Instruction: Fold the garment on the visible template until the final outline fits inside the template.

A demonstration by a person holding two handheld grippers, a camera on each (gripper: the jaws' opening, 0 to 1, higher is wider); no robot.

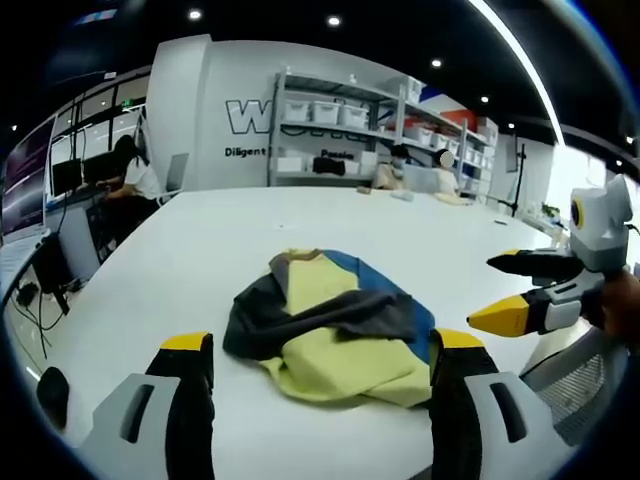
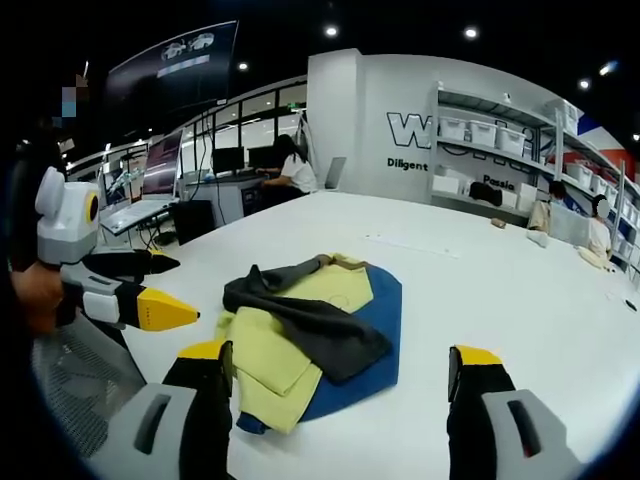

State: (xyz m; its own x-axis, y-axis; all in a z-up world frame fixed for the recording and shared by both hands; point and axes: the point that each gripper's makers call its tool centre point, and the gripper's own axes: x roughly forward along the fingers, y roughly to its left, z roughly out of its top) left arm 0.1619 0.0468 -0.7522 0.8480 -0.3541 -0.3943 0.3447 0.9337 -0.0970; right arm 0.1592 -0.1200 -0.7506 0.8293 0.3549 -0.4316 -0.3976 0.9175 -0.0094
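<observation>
The lettering on the white back wall (image 1: 250, 118) is partly covered by the metal storage shelves (image 1: 340, 125) and cannot be read whole. The underside of the crumpled yellow, blue and grey garment (image 2: 310, 335) is hidden by its own folds. No template outline can be made out on the white table (image 2: 520, 290), and the seated people at its far end are too small to be told apart

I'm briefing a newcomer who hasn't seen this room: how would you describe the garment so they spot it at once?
Look at the long white table in front of the storage shelves. Near its close end, between the two grippers, lies the garment, a crumpled heap. It is the only cloth there, in pale yellow, dark grey and blue patches.
</observation>
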